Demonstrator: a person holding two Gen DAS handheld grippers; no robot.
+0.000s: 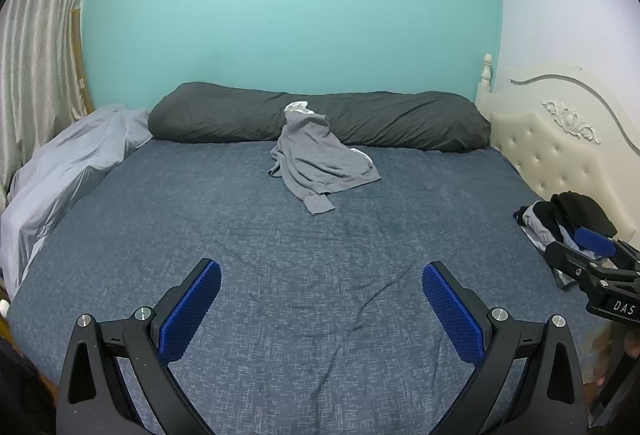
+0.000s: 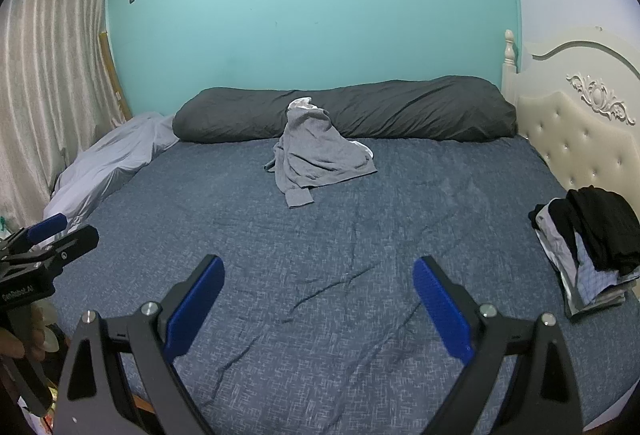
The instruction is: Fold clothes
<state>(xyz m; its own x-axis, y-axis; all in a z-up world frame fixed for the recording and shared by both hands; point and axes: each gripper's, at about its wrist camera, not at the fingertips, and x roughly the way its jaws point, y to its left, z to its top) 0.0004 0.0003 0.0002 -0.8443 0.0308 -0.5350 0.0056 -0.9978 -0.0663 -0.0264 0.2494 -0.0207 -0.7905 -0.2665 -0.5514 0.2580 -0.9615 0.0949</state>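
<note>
A big bed (image 1: pixel 280 295) with a blue sheet fills most of both views. At its far side, against the green wall (image 1: pixel 288 15), lies a long dark pillow (image 1: pixel 380 119). A pale blanket (image 1: pixel 68 171) is bunched up on the left side.

A grey top (image 1: pixel 320 159) sits in a messy heap near the far side of the bed, leaning up on the dark pillow. A bit of white cloth (image 1: pixel 297 108) pokes out at its top. One sleeve sticks out toward the front. It is not folded yet, so I think this is the next job.

On the right side of the bed, next to the cream headboard (image 2: pixel 580 139), there is a small stack of clothes (image 2: pixel 588 255). It looks like some are already folded flat, with a black one lumped on top. So part of the work seems done.

The left gripper (image 1: pixel 322 315) is open as wide as it goes and holds nothing. The right gripper (image 2: pixel 319 311) is wide open and empty too. Both hang over the near part of the bed, well away from the grey top. They will have to reach far across to get it.
</note>
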